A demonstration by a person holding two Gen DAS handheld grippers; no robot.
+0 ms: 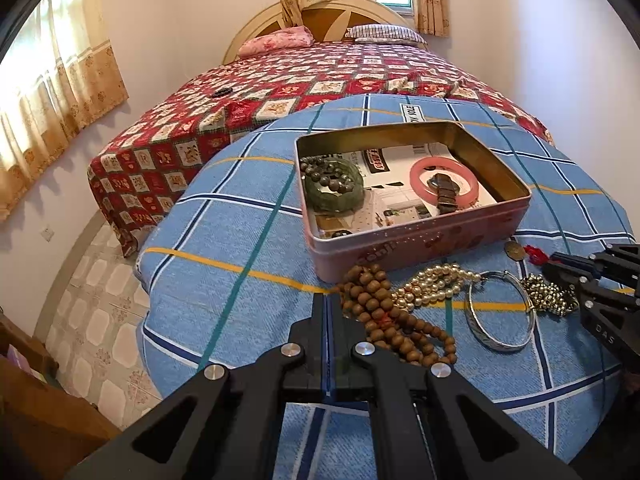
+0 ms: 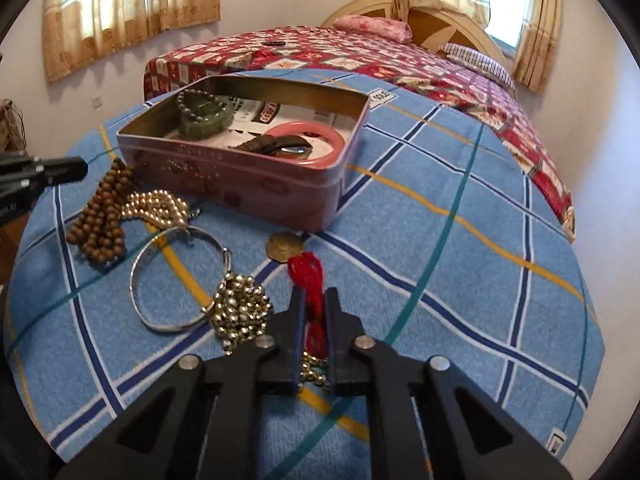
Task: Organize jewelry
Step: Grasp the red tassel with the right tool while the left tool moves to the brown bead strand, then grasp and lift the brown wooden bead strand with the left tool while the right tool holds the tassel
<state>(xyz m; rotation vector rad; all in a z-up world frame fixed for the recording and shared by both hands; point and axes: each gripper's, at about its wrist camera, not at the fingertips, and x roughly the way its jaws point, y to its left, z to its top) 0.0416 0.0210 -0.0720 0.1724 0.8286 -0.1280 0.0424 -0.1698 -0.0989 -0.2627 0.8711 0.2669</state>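
Note:
An open pink tin [image 1: 400, 240] [image 2: 240, 188] stands on the blue checked cloth. It holds a green bangle [image 1: 336, 192] with dark beads, a pink bangle [image 1: 444, 184] and a brown strap. In front of it lie a wooden bead strand [image 1: 380, 312] [image 2: 100, 216], pearls [image 1: 432, 284] [image 2: 160, 208], a silver bangle [image 1: 500, 312] [image 2: 176, 280] and gold beads [image 1: 548, 294] [image 2: 240, 312]. My right gripper [image 2: 315, 294] [image 1: 554, 264] is shut on the red tassel [image 2: 308, 272] of a brass coin pendant [image 2: 285, 243] [image 1: 514, 249]. My left gripper [image 1: 327, 300] [image 2: 60, 170] is shut and empty, just left of the wooden beads.
The blue checked cloth [image 1: 240, 280] covers a rounded surface at the foot of a bed with a red patterned quilt [image 1: 320, 80]. Tiled floor [image 1: 100, 300] lies to the left, with wooden furniture [image 1: 24, 400] at the lower left.

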